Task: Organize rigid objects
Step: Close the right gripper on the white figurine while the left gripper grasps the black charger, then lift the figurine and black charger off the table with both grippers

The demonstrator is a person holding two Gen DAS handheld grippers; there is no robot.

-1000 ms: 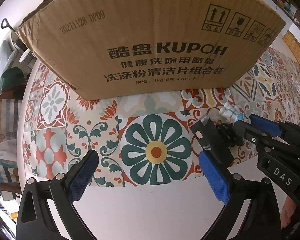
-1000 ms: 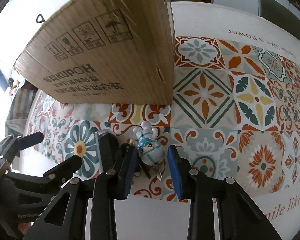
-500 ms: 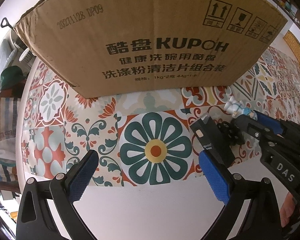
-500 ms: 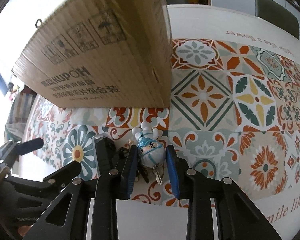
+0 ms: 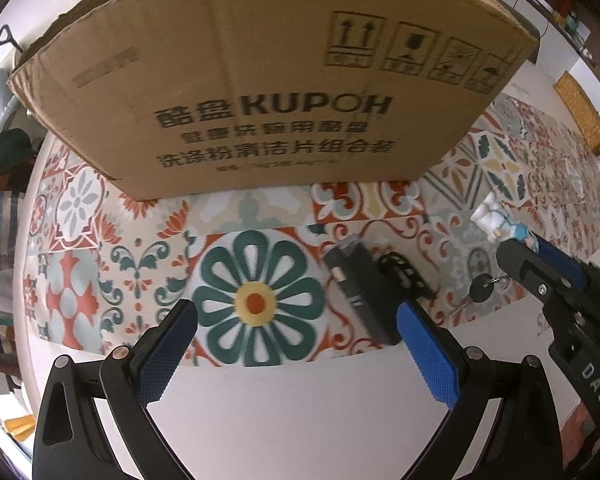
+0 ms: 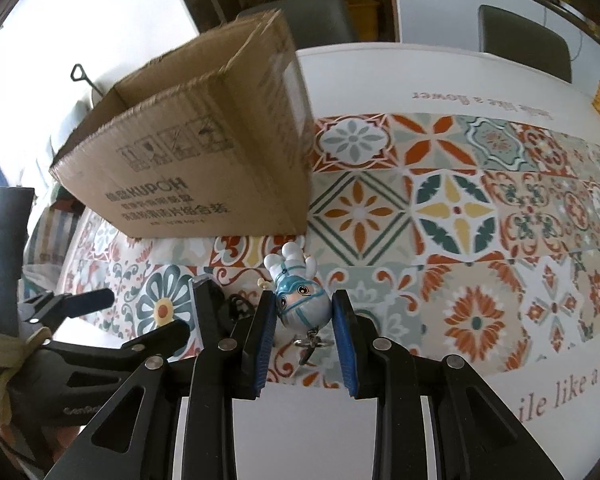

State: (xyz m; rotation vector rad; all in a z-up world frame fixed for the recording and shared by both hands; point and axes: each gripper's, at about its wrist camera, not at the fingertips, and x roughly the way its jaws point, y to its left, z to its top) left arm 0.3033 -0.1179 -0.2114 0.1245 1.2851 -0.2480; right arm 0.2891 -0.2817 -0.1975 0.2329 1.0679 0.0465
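So our right gripper (image 6: 303, 322) is pinching the little toy figure (image 6: 300, 304) at 6 o'clock from the cardboard box (image 6: 204, 176), while our left gripper (image 5: 296, 344) hangs spread wide.

The left claw (image 5: 296, 344) hangs wide open over the tabletop's (image 5: 300, 420) near edge. A cardboard box (image 5: 268, 92) stands further in. A black rectangular device (image 5: 358, 292) lies beside its right finger. At the right, the right claw (image 5: 536, 256) grips a small figurine (image 5: 494, 220).
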